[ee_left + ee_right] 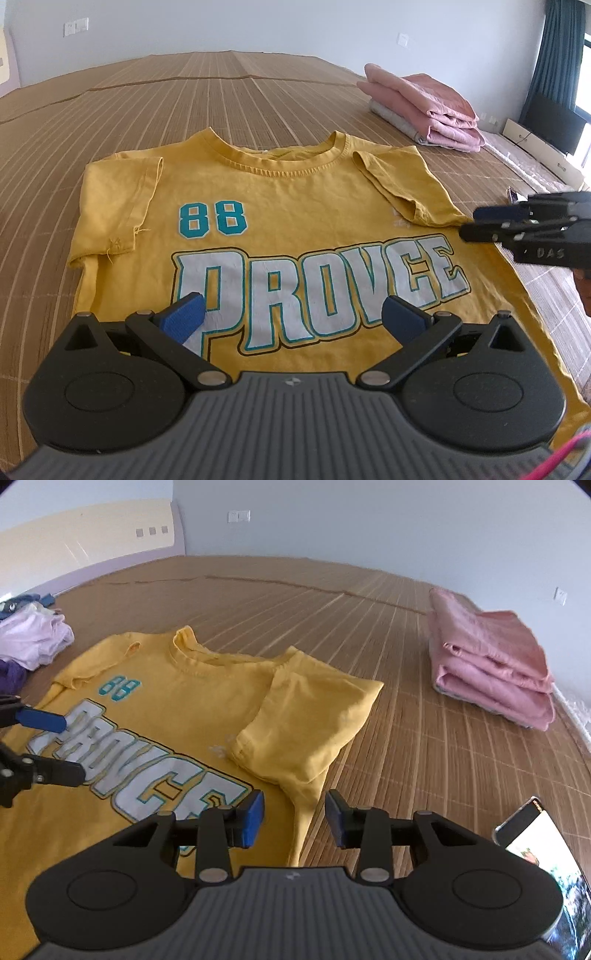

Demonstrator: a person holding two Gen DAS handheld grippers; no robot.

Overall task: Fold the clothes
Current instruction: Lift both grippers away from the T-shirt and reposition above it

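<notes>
The yellow T-shirt [280, 236] lies face up on the bamboo mat [229, 96], collar toward twelve o'clock, filling the centre of the left wrist view. Both short sleeves are already turned in over the chest, so the body folds appear to be what is left. The left gripper [295, 314] hovers over the printed lettering with its jaws spread wide and nothing between them. The right gripper [295, 818] sits over the shirt's side edge at about three o'clock, jaws parted and empty as well.

The likeliest slip, judging from this layout, is the turned-in sleeve [310, 716] near the right gripper flopping back out if the side edge is lifted too quickly, since it only rests there loosely. A pinch could also catch just the top layer, leaving the back panel behind and skewing the fold. The slatted mat may drag on the cloth and wrinkle it.

Further out, a folded pink stack [424, 107] sits at two o'clock, well apart from the shirt. Pale and purple clothes [29, 642] wait at ten o'clock in the right wrist view, and a phone [546, 853] lies at four o'clock. White walls and a dark curtain [554, 55] close the room.
</notes>
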